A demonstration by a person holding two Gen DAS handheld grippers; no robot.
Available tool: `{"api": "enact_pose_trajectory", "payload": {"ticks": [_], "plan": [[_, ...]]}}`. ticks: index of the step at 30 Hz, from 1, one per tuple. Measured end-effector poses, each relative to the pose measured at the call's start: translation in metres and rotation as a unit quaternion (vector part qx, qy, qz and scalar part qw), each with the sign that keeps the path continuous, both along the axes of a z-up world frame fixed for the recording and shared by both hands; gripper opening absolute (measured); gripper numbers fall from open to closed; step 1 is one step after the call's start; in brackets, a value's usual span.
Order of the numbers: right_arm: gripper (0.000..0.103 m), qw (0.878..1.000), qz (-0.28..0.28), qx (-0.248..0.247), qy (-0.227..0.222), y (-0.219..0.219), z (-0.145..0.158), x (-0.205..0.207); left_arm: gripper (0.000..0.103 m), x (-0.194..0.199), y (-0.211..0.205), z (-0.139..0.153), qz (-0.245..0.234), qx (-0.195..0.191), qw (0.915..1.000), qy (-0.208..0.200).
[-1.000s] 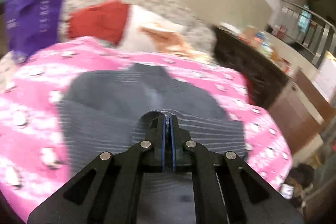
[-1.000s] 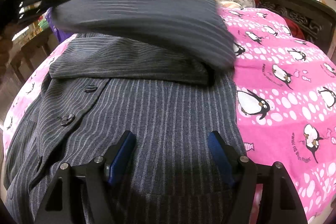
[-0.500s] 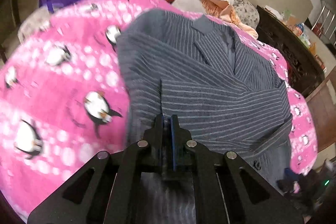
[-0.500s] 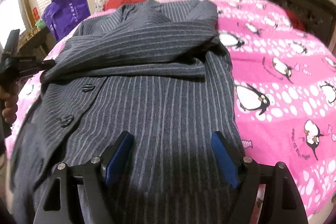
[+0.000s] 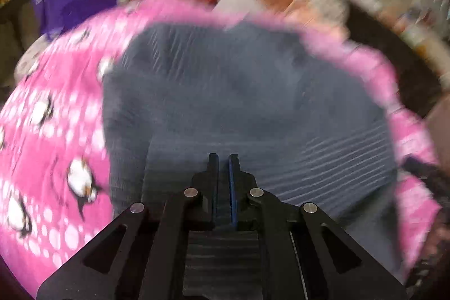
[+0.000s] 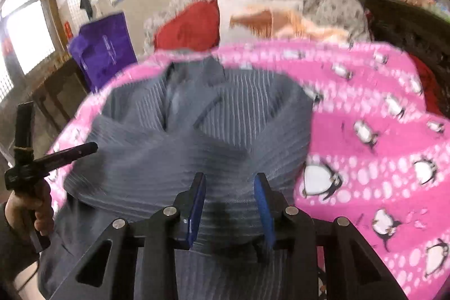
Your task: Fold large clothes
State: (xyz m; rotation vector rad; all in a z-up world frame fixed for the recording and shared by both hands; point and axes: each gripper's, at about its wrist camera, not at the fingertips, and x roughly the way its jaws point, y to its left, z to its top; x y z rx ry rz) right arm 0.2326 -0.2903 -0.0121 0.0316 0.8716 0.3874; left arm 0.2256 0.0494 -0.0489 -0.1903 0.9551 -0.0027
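A grey pinstriped jacket (image 5: pixel 239 92) (image 6: pixel 197 137) lies front up on a pink penguin bedspread (image 6: pixel 365 131), with one sleeve folded across its chest. My left gripper (image 5: pixel 223 159) is shut on the jacket's cloth near its left edge. The left wrist view is blurred. In the right wrist view the left gripper (image 6: pixel 94 146) shows at the left, held by a hand (image 6: pixel 31 210). My right gripper (image 6: pixel 230 182) hovers over the jacket's near end with its jaws closing. A hump of cloth sits between its blue pads (image 6: pixel 197 204), which do not visibly pinch it.
A red cushion (image 6: pixel 191 27), white and orange cloths (image 6: pixel 270 18) and a patterned pillow lie at the head of the bed. A purple bag (image 6: pixel 104 47) stands at the far left. Dark carved wooden furniture (image 6: pixel 407 27) borders the right side.
The left gripper swung the sleeve over and down across the jacket's front. The right gripper drew back toward the near end of the jacket, and its jaws narrowed.
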Motion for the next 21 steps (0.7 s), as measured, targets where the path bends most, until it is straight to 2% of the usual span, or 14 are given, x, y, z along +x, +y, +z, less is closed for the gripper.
{"api": "enact_pose_trajectory", "payload": {"ticks": [1,3,5,6,8,10,12,14,16,18,19,20,21], "plan": [[0.035,1.0,-0.005,-0.011,0.021,-0.004,-0.016,0.002,0.004,-0.002,0.003,-0.014,0.012,0.006,0.9998,0.017],[0.036,0.998,-0.004,-0.013,0.067,-0.015,-0.05,0.001,0.005,-0.022,0.01,-0.023,0.021,0.007,0.9996,-0.017],[0.038,0.997,-0.003,0.018,0.069,-0.03,-0.06,-0.009,0.004,-0.039,0.013,-0.023,0.03,0.01,0.9988,-0.038],[0.038,0.997,-0.009,0.017,0.071,-0.035,-0.056,-0.01,0.004,-0.045,0.014,-0.022,0.037,0.009,0.9984,-0.041],[0.038,0.998,-0.033,0.003,0.045,-0.041,-0.037,-0.01,0.004,-0.046,0.02,-0.021,0.05,0.003,0.9978,-0.044],[0.038,0.998,-0.044,0.033,-0.006,-0.043,-0.008,-0.007,0.003,-0.046,0.021,-0.021,0.057,0.001,0.9974,-0.045],[0.038,0.998,-0.027,0.053,-0.02,-0.033,0.007,0.004,0.003,-0.046,0.019,-0.019,0.062,0.006,0.997,-0.047],[0.038,0.999,0.017,0.026,-0.009,-0.009,0.002,0.023,0.003,-0.046,0.019,-0.022,0.063,0.005,0.9969,-0.047],[0.038,0.999,0.036,-0.025,-0.001,0.008,-0.017,0.047,0.003,-0.048,0.02,-0.024,0.065,-0.002,0.9967,-0.048],[0.035,0.997,-0.001,-0.072,0.008,0.002,-0.04,0.077,0.003,-0.048,0.022,-0.026,0.066,-0.01,0.9966,-0.049],[0.036,0.997,-0.032,-0.074,0.008,-0.009,-0.047,0.091,0.003,-0.045,0.021,-0.027,0.066,-0.013,0.9965,-0.049],[0.036,0.997,-0.057,-0.052,0.003,-0.024,-0.05,0.101,0.003,-0.045,0.021,-0.027,0.067,-0.016,0.9964,-0.049],[0.039,0.995,-0.079,-0.06,0.002,-0.031,-0.05,0.106,0.003,-0.045,0.02,-0.027,0.067,-0.016,0.9964,-0.049]]}}
